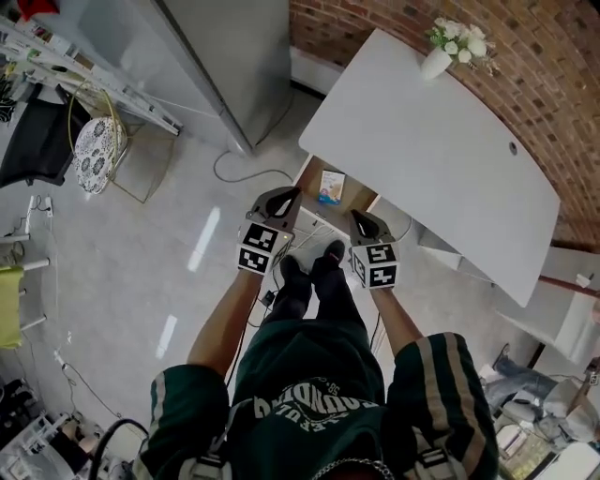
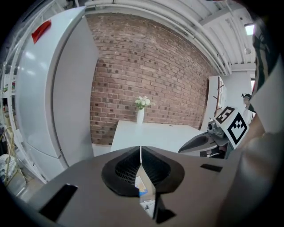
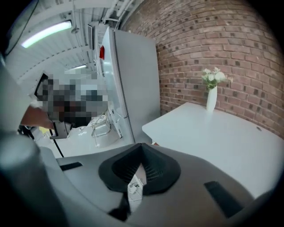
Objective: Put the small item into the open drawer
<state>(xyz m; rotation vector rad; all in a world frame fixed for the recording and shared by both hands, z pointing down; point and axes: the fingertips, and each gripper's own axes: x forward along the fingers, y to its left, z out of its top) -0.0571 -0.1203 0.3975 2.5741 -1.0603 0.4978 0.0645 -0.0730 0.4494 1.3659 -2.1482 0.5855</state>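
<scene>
Brick wall (image 1: 403,23) at the back, with a white tabletop (image 1: 422,159) in front of it and a white vase of flowers (image 1: 439,58) on the far corner. Grey floor (image 1: 187,216) all around. Under the near edge of the tabletop, a drawer (image 1: 312,176) pulled open, brown inside. Small item (image 1: 330,187), a little box with some blue on it, lying flat inside that drawer.

Left tool (image 2: 140,153) up in the air, above the floor just in front of the drawer. Pinched all the way shut, with nothing in it. Right tool (image 3: 142,153) close beside it, up in the air too. Also pinched all the way shut and holding nothing. Both tools well apart from the small item and touching nothing.

Looks like the putting-in step is over: small item already in the drawer, both tools empty and up out of the way. Nothing left to carry, by the look of it.

Next move, most likely, just keeping both tools away from the drawer and the tabletop edge, to avoid bumping anything. Maybe a push to shut the drawer, though not asked for in the task. For that, a slow, flat push on the drawer front with a shut tool, and care not to shake the small item about inside.
</scene>
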